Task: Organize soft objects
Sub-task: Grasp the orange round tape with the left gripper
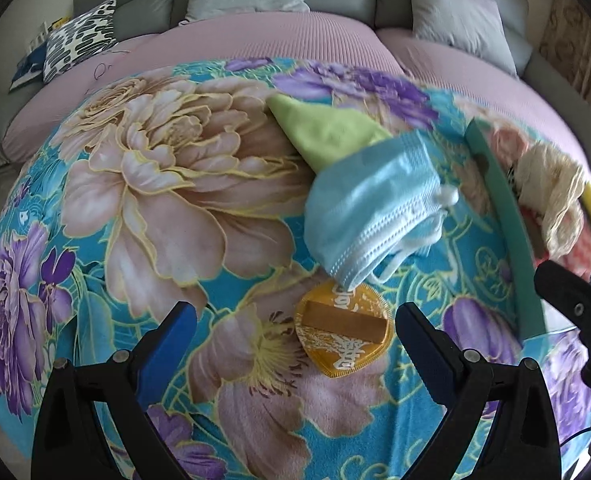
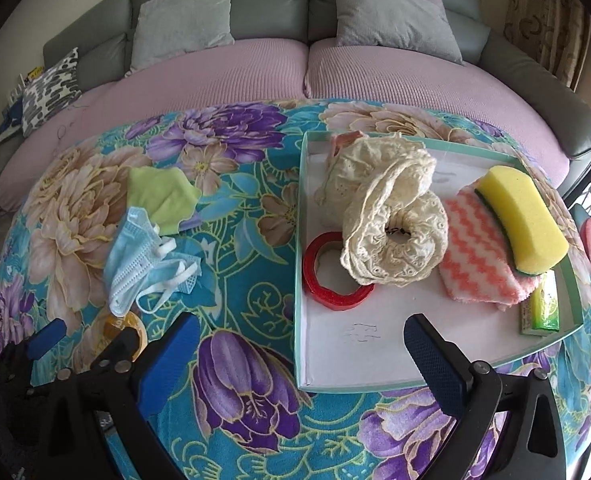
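A crumpled blue face mask point(image 1: 375, 208) lies on the flowered table cover, with a green cloth point(image 1: 327, 128) behind it and a round yellow packet point(image 1: 343, 332) in front. My left gripper point(image 1: 295, 344) is open and empty, hovering over the yellow packet. The mask point(image 2: 143, 256) and green cloth point(image 2: 161, 198) also show in the right wrist view. My right gripper point(image 2: 301, 356) is open and empty above the near edge of the white tray point(image 2: 351, 360). The tray holds a cream lace cloth point(image 2: 387, 220), a pink zigzag cloth point(image 2: 479, 264) and a yellow sponge point(image 2: 523, 224).
A red tape ring point(image 2: 335, 276) and a green packet point(image 2: 543, 312) also lie in the tray. A pink-covered sofa point(image 2: 255, 76) with grey cushions point(image 2: 183, 20) stands behind the table. A patterned pillow point(image 1: 81, 38) sits at its left end.
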A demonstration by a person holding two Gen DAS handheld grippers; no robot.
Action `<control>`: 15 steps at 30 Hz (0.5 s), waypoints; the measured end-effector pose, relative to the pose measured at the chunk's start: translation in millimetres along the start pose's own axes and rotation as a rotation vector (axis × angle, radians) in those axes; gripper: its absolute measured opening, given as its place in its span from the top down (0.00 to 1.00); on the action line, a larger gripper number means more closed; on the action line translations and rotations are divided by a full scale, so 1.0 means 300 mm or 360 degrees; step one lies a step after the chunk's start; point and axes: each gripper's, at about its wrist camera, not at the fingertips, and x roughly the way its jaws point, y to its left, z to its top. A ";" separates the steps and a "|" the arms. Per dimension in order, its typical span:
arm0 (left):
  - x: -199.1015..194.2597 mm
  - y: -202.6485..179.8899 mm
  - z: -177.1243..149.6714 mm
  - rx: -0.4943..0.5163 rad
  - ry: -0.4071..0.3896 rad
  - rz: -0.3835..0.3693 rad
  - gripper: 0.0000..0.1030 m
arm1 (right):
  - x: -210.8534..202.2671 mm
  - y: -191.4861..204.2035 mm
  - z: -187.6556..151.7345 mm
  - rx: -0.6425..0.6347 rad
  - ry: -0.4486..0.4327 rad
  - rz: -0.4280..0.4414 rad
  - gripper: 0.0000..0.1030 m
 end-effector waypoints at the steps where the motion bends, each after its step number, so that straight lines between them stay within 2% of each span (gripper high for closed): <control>1: 0.005 -0.003 -0.001 0.0010 0.0008 0.0007 0.03 | 0.003 -0.001 0.001 0.0001 0.0002 -0.0003 0.00; 3: 0.009 -0.009 -0.003 0.0033 0.0012 0.0007 0.05 | 0.008 -0.005 0.003 0.0006 0.0006 -0.0010 0.00; 5: 0.009 -0.017 -0.004 0.0055 0.0011 -0.0016 0.13 | 0.014 -0.008 0.005 0.0011 0.0014 -0.0017 0.00; 13: 0.014 -0.059 -0.006 0.0131 0.0032 -0.0165 0.53 | 0.019 -0.011 0.007 0.0011 0.0019 -0.0026 0.00; 15: 0.013 -0.067 -0.007 0.0148 0.0026 -0.0157 0.53 | 0.018 -0.011 0.007 0.0009 0.0017 -0.0026 0.00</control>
